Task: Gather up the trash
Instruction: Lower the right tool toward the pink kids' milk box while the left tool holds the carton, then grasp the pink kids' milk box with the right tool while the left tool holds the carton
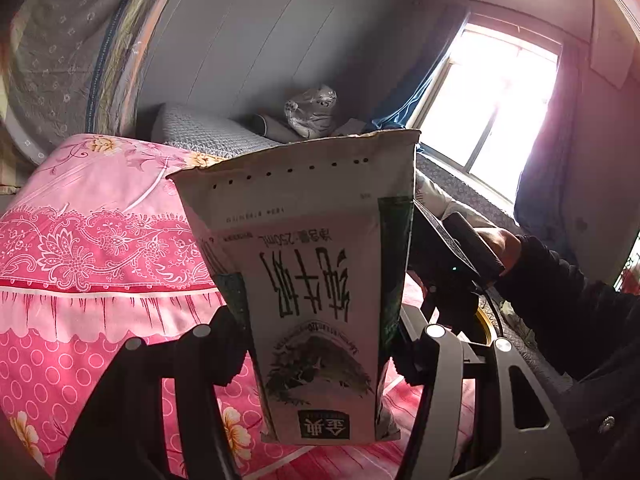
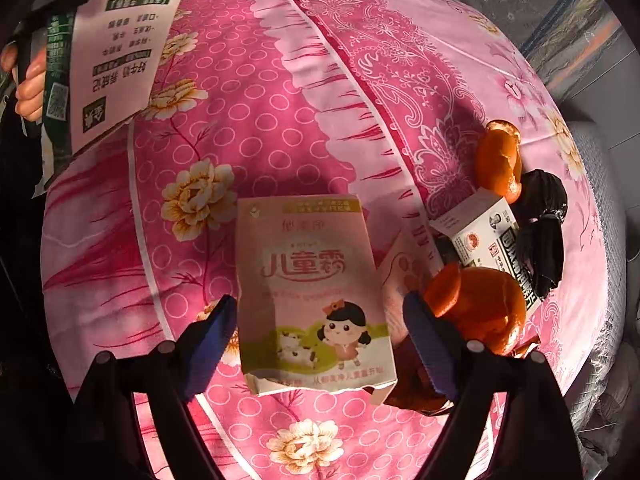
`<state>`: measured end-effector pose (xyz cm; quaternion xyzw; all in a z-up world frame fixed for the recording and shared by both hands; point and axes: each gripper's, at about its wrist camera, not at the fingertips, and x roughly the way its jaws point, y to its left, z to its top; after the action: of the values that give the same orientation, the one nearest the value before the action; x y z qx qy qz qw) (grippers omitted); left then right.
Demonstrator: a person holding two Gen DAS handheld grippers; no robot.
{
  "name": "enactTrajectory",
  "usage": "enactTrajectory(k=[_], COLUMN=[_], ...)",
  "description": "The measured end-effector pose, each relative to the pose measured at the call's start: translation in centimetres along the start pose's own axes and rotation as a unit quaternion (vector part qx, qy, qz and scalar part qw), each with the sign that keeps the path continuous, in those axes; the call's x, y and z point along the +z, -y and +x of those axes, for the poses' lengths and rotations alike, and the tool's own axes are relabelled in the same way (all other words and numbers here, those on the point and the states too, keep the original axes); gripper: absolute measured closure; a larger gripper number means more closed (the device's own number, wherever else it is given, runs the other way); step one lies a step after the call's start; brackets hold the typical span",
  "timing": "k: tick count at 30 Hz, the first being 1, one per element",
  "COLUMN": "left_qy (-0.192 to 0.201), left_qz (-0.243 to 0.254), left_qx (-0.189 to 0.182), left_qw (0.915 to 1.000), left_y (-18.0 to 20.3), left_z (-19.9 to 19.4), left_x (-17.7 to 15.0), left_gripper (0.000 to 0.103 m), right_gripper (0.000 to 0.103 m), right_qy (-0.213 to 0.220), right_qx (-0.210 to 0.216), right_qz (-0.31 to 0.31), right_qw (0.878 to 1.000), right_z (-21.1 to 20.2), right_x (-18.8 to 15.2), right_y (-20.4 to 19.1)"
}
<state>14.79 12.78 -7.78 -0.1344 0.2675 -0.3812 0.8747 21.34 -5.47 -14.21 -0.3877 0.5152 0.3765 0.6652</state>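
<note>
Left wrist view: left gripper [image 1: 316, 344] is clamped on a milk carton [image 1: 308, 280], one finger on each narrow side. Carton stands w/ its long axis running away from the camera & up; print reads upside down, torn open end farthest out, near the frame centre. Carton blocks most of what's straight ahead. Behind it, pink floral bedspread [image 1: 80, 240] at left, bright blown-out window [image 1: 488, 108] at right, detail there lost to glare. Dark sleeve & part of the other tool at right edge, cut off by the frame.

Right wrist view: right gripper [image 2: 316, 344] is spread wide, fingers either side of a pink kids' cream box [image 2: 312, 300] but not touching it. Box lies flat on the bedspread [image 2: 260, 120], long axis pointing away from the camera, near end torn. At right, orange peels [image 2: 480, 312] touch a white medicine box [image 2: 480, 232], partly covered by peel; black plastic bag [image 2: 548, 216] beyond it. Peel hides part of the right finger's outer side. Milk carton [image 2: 112, 48] shows top left, cut off by frame edge, bare fingers [image 2: 30, 92] beside it.
</note>
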Motion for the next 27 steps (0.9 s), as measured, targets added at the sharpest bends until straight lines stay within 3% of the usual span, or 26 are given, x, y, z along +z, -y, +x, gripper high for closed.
enactTrajectory(k=[3,11,15,19,23,27], left_qy=[0.002,0.001,0.002,0.006,0.015,0.028], left_qz=[-0.004,0.007,0.009,0.017,0.02,0.019], left_qx=[-0.001,0.003,0.007,0.02,0.026,0.031], left_qw=[1.0,1.0,0.9999,0.9996,0.9993,0.9989], left_y=[-0.1,1.2,1.6,2.1,2.9,4.2], left_z=[-0.1,-0.3,-0.4,-1.2,-1.8,-2.0], left_x=[0.1,0.1,0.2,0.3,0.6,1.0], left_gripper=[0.048,0.048,0.048,0.048,0.048,0.048], right_gripper=[0.028,0.028,0.041,0.047,0.048,0.048], right_qy=[-0.002,0.011,0.026,0.066,0.133,0.199], right_qx=[0.01,0.001,-0.006,-0.003,0.015,0.038], right_qz=[0.02,0.05,0.069,0.097,0.132,0.181], right_qw=[1.0,0.999,0.997,0.993,0.982,0.962], right_z=[0.5,0.9,0.5,-1.5,-5.0,-8.5], right_x=[0.1,0.4,0.5,-0.6,-2.4,-4.8], right_y=[0.6,1.2,1.4,1.6,1.9,2.5])
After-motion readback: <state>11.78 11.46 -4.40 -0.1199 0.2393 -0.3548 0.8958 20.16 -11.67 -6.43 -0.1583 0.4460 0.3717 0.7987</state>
